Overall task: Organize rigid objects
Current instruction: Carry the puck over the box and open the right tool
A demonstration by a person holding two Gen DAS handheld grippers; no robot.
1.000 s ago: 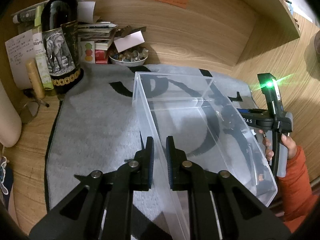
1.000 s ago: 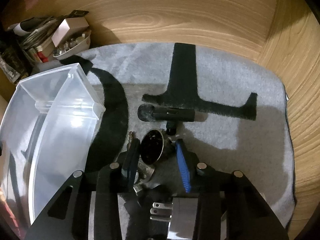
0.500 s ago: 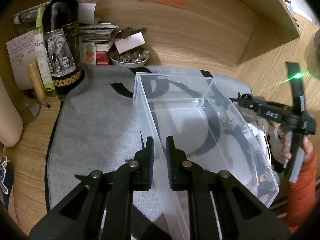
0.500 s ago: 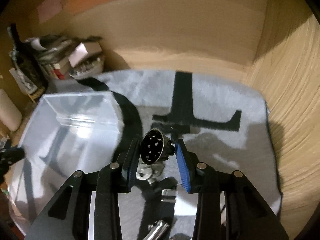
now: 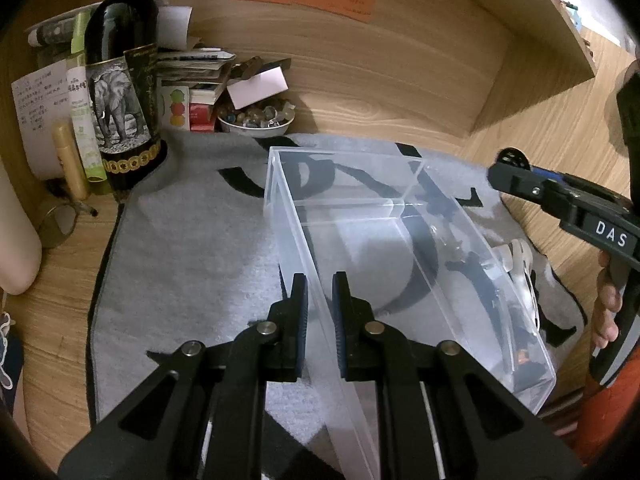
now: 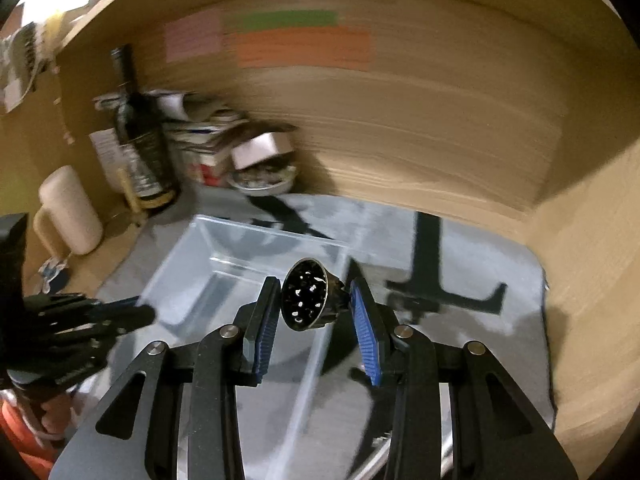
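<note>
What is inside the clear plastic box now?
The clear plastic box appears empty: only the grey mat shows through its floor. Dark and white things at its right wall seem outside. The left gripper hides its near corner.

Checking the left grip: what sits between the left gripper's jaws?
The clear bin's near side wall, and nothing else: the left gripper is shut on that thin wall, one jaw outside and one inside. The left wrist view shows it.

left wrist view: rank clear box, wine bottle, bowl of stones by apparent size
1. clear box, though it is nearest the camera
2. wine bottle
3. bowl of stones, clearly smallest
</note>
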